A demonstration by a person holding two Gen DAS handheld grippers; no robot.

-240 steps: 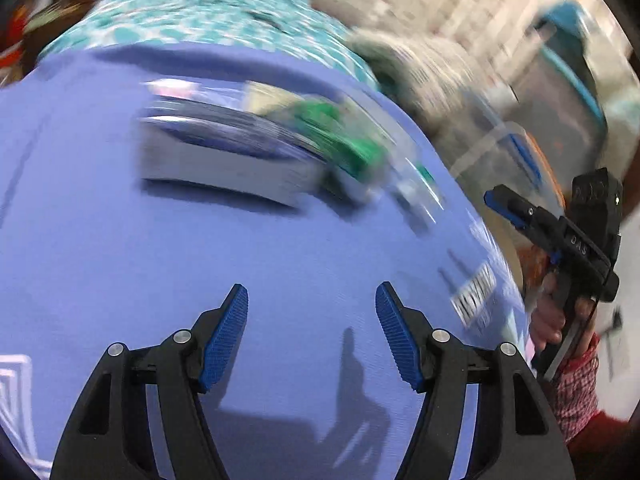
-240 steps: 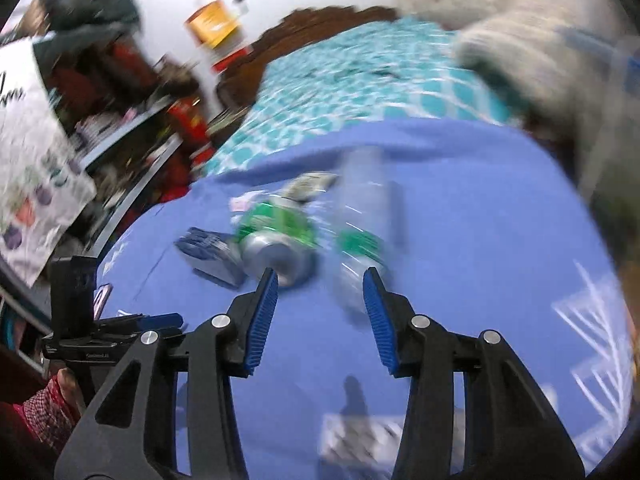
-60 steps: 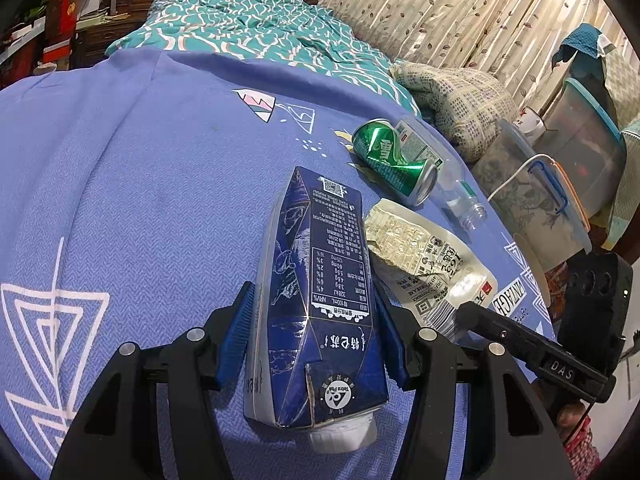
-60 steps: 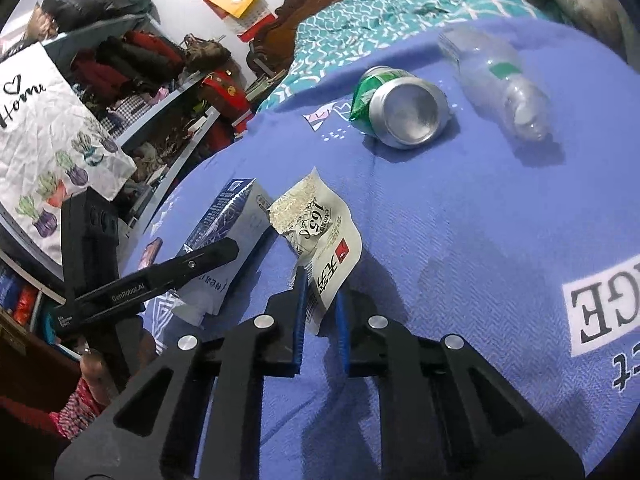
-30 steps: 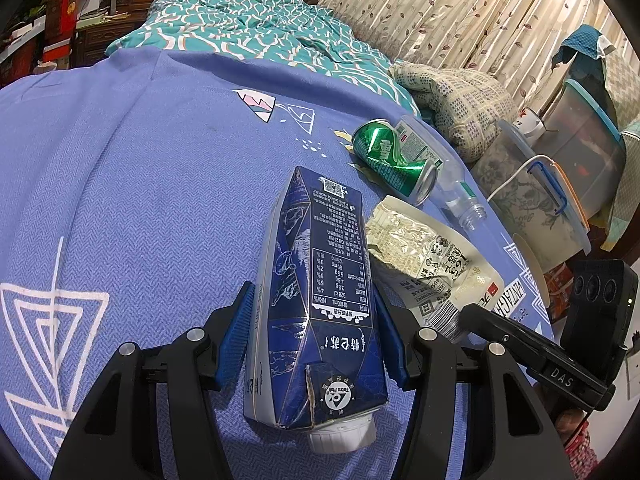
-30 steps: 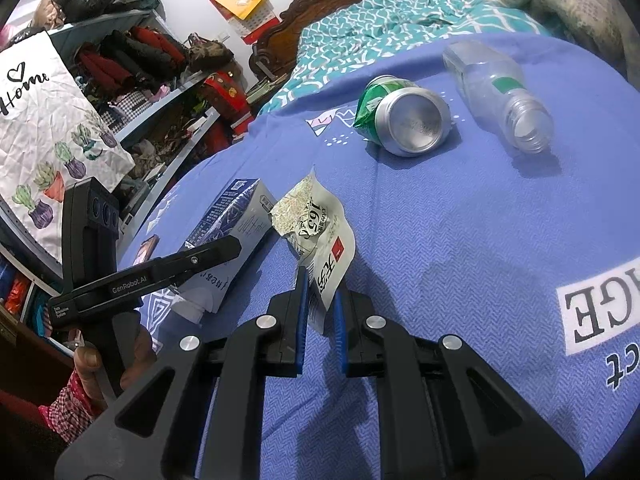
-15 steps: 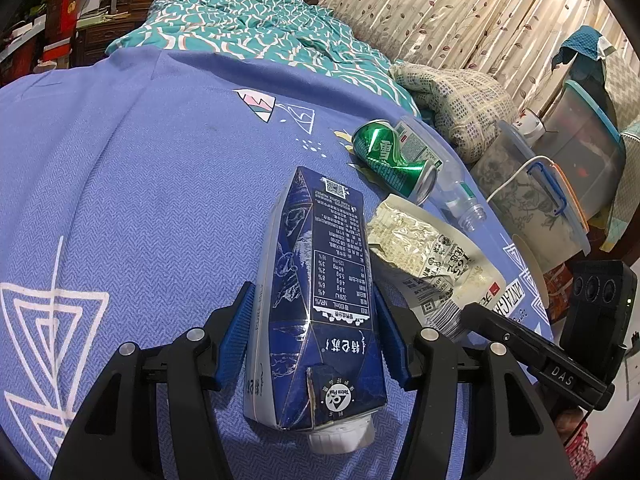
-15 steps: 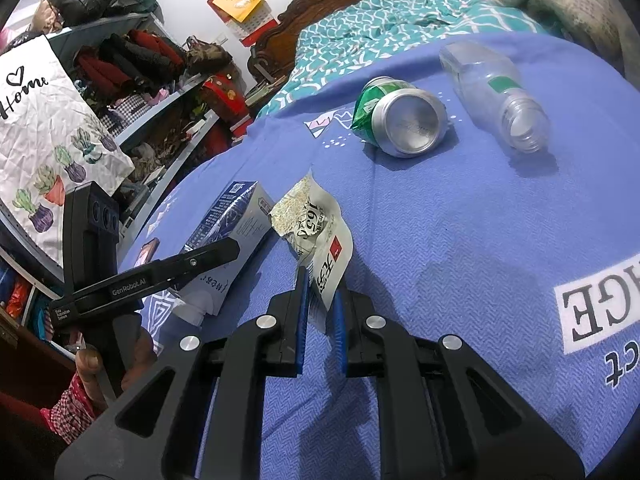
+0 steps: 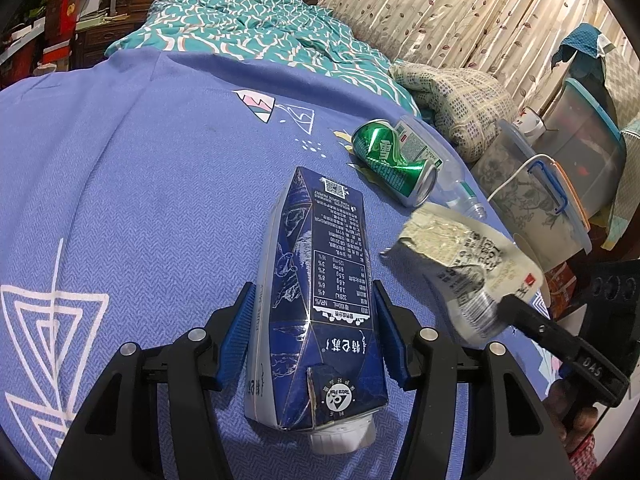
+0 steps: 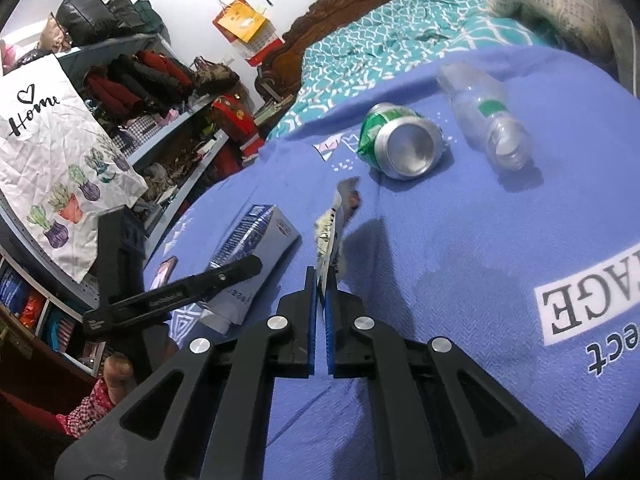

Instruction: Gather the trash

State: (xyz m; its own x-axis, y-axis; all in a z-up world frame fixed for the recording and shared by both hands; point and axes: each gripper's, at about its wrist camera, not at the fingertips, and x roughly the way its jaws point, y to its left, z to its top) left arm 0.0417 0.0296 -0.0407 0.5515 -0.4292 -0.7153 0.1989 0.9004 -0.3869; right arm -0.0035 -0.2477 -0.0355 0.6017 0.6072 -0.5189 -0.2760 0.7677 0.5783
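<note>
A dark blue drink carton [image 9: 324,280] lies on the purple blanket [image 9: 120,160], cap end toward me. My left gripper [image 9: 316,328] is shut on it, with a blue pad against each long side. My right gripper [image 10: 321,280] is shut on a crumpled white snack wrapper [image 10: 332,232]. In the left wrist view the wrapper [image 9: 460,256] hangs lifted just right of the carton. Farther back lie a dented green can [image 9: 394,162] and a clear plastic bottle [image 10: 488,120], side by side. The carton [image 10: 252,236] also shows in the right wrist view, left of the wrapper.
A teal patterned bedspread [image 9: 256,20] and a carved headboard lie beyond the blanket. A patterned pillow [image 9: 452,100] and clear storage boxes [image 9: 560,184] stand off the blanket's right edge. Crowded shelves [image 10: 140,92] line the left side of the right wrist view.
The right gripper's jaws have closed fully on the wrapper and raised it off the blanket, so it now stands edge-on. The left gripper and carton have not moved.
</note>
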